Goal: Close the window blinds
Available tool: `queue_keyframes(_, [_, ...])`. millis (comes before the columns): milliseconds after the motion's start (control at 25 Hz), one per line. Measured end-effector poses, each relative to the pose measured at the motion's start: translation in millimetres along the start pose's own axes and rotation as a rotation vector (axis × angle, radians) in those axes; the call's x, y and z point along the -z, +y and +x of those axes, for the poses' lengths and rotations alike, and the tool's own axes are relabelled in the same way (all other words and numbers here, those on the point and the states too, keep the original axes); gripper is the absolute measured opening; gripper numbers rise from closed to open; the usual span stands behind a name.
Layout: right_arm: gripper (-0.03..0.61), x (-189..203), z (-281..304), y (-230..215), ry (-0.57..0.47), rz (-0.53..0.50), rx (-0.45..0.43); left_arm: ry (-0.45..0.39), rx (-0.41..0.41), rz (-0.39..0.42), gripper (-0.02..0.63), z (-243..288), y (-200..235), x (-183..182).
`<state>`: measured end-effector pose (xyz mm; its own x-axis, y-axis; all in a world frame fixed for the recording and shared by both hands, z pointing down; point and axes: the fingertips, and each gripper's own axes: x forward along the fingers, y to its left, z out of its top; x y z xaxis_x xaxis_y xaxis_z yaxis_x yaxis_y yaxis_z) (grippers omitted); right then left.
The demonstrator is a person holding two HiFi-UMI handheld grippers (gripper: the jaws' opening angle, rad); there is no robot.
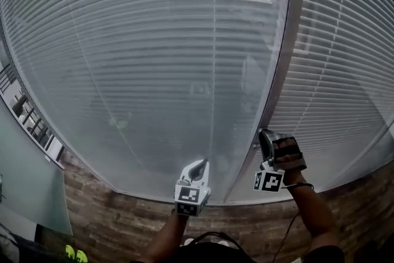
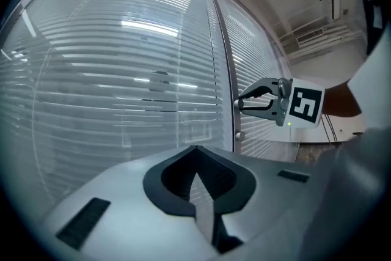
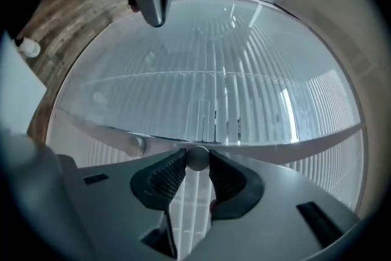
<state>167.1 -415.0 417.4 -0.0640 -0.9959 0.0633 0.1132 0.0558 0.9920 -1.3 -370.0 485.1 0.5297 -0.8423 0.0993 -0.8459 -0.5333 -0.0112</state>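
White slatted blinds (image 1: 154, 58) hang behind glass, split by a grey upright frame (image 1: 283, 71). At that frame my right gripper (image 1: 266, 137) points level, rolled onto its side. In the right gripper view its ribbed jaws (image 3: 197, 156) are shut on a small round silver knob (image 3: 197, 159) that sticks out of the frame. My left gripper (image 1: 198, 168) hovers to the left, in front of the left pane and touching nothing. Its jaws (image 2: 197, 151) are shut and empty. The left gripper view shows the right gripper (image 2: 243, 101) against the frame (image 2: 223, 70).
A second small knob (image 3: 134, 145) sits on the same frame, a little way from the held one. A wood-plank floor (image 1: 123, 225) runs below the window. Yellow-green shoes (image 1: 74, 253) show at the bottom left. A pale panel (image 1: 24, 175) stands at the left.
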Motion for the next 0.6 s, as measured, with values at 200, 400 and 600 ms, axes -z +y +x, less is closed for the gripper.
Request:
queue_keyframes(200, [0.123,-3,0,-2,-0.006,-0.11,-0.021,0.012,0.01,0.018,-0.006,4,-2,2])
queue_keyframes(400, [0.124,-6,-3,0,-0.028,-0.123,-0.037,0.015,0.017,0.029,-0.006,2,-10,1])
queue_keyframes(600, [0.124,4,-3,4,-0.001,0.079,-0.006,0.003,0.005,0.021,-0.006,2,-10,0])
